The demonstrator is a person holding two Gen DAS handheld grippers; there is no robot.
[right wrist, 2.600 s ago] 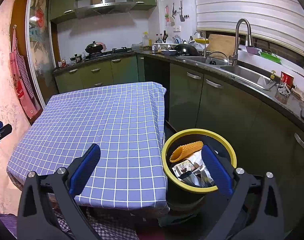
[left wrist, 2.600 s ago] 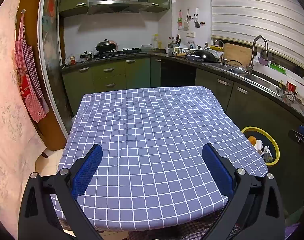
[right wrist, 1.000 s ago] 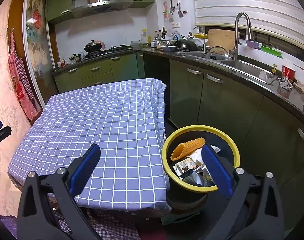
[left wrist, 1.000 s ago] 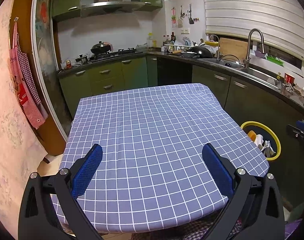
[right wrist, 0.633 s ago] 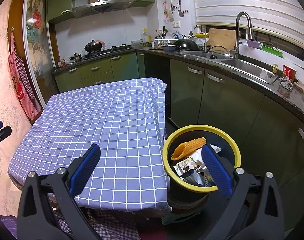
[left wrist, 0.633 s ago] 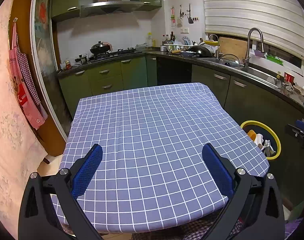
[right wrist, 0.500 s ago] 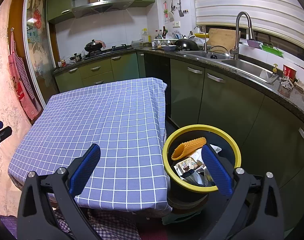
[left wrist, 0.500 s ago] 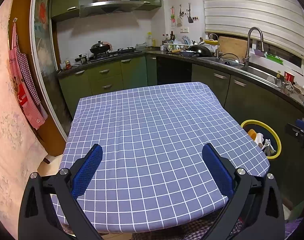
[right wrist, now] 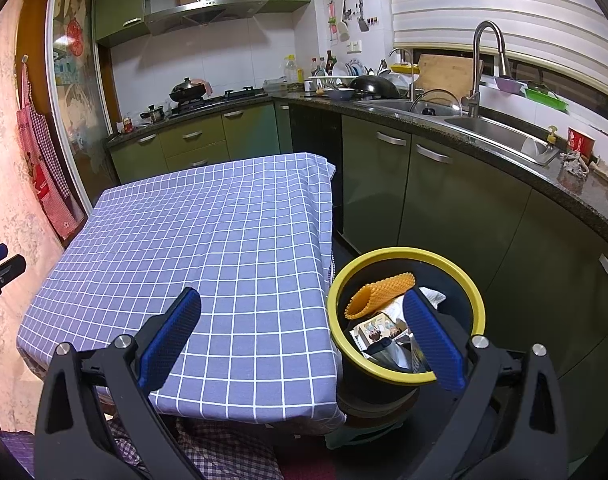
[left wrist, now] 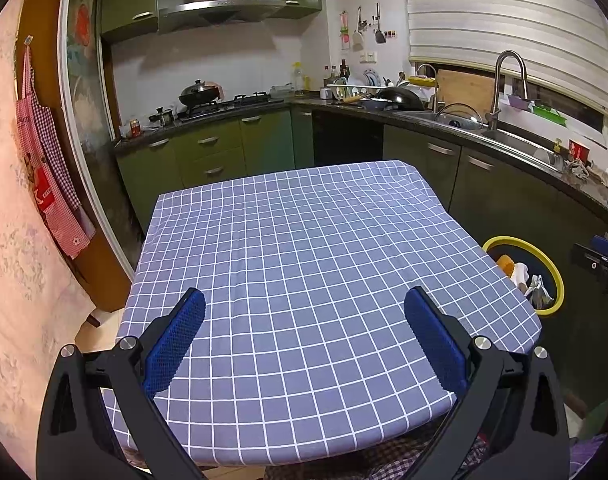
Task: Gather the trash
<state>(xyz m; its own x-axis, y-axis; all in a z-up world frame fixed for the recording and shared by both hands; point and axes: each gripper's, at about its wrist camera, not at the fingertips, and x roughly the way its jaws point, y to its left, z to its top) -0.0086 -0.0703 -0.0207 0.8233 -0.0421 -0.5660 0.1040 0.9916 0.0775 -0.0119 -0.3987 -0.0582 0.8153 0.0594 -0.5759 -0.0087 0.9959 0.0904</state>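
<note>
Right wrist view: the right gripper (right wrist: 301, 308) is hanging with its jaws spread wide and gripping nothing, its blue-padded fingers (right wrist: 169, 334) straddling the seam between the table and the bin. A yellow-rimmed trash bin (right wrist: 478, 306) is standing on the floor just beside the table's right edge, below the green base cabinets (right wrist: 456, 208). The right finger is crossing in front of the bin's mouth, while the left finger is showing over the tablecloth. Inside the bin, collected trash is lying in a heap: an orange ridged piece (right wrist: 378, 290) is resting on top toward the far side, with printed wrappers (right wrist: 378, 330) and white paper (right wrist: 434, 296) beneath it, all just ahead of and below the right finger.

Left wrist view: the left gripper (left wrist: 304, 316) is likewise standing fully open and empty, both fingers framing the blue checked tablecloth (left wrist: 295, 264) that is covering the table. From here the trash bin (left wrist: 554, 268) is sitting to the right of the table, well outside the jaws, with part of the right gripper (left wrist: 602, 258) showing beyond it. A red gingham apron (left wrist: 47, 172) is hanging on the wall left of the table.
</note>
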